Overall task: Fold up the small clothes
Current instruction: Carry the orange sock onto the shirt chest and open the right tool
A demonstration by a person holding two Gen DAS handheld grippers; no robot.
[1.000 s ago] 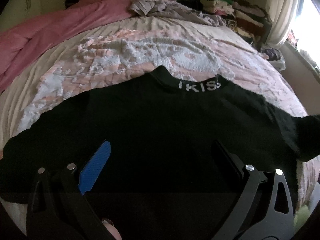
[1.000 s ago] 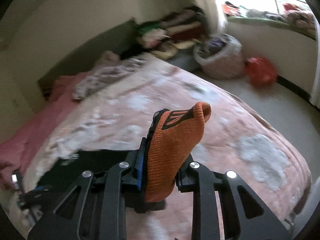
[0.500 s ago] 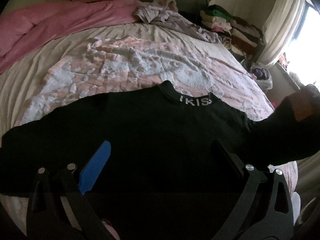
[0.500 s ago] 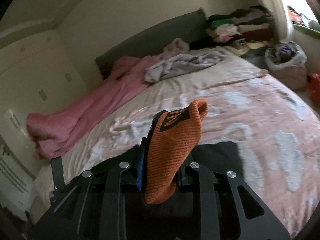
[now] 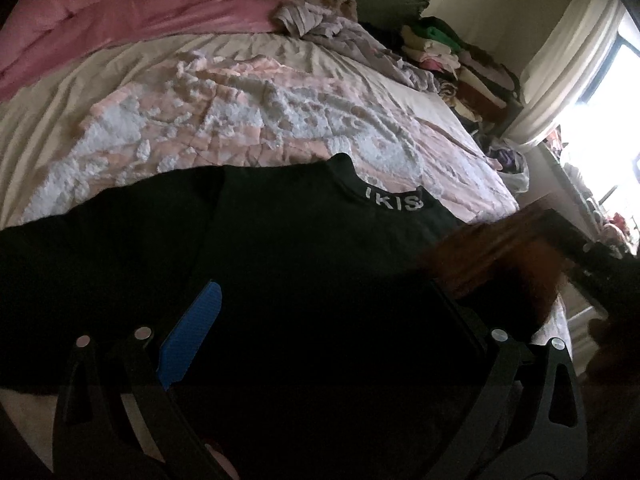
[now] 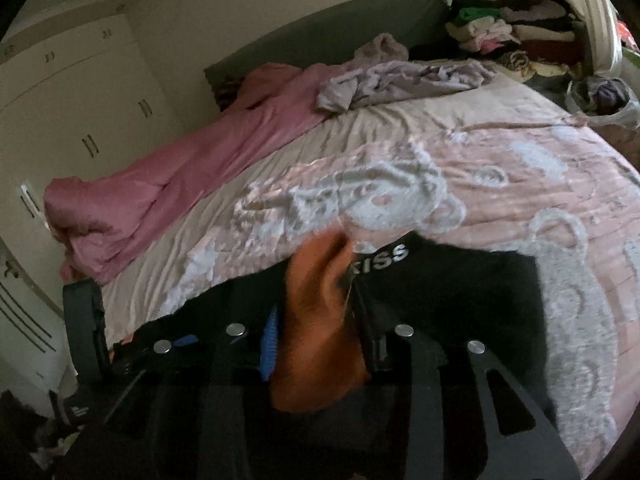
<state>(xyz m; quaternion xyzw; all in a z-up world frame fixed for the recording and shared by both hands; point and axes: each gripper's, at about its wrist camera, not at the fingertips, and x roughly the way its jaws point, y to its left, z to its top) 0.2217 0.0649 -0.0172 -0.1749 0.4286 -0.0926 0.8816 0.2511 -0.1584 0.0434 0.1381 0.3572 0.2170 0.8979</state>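
The black sweater (image 5: 304, 264) lies flat on the pink-and-white bedspread (image 5: 256, 120), collar at 12 o'clock. Its orange cuff (image 6: 316, 320) is clamped in my right tongs (image 6: 316, 320) — raised above the body. My left tongs (image 5: 324, 320) hang released over the hem — fingers spread wide.

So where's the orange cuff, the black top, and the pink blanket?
orange cuff (image 6: 316, 320), right wrist view, its ribbed middle.
black top (image 5: 304, 264), left wrist view, its chest.
pink blanket (image 6: 180, 176), right wrist view, its middle fold.
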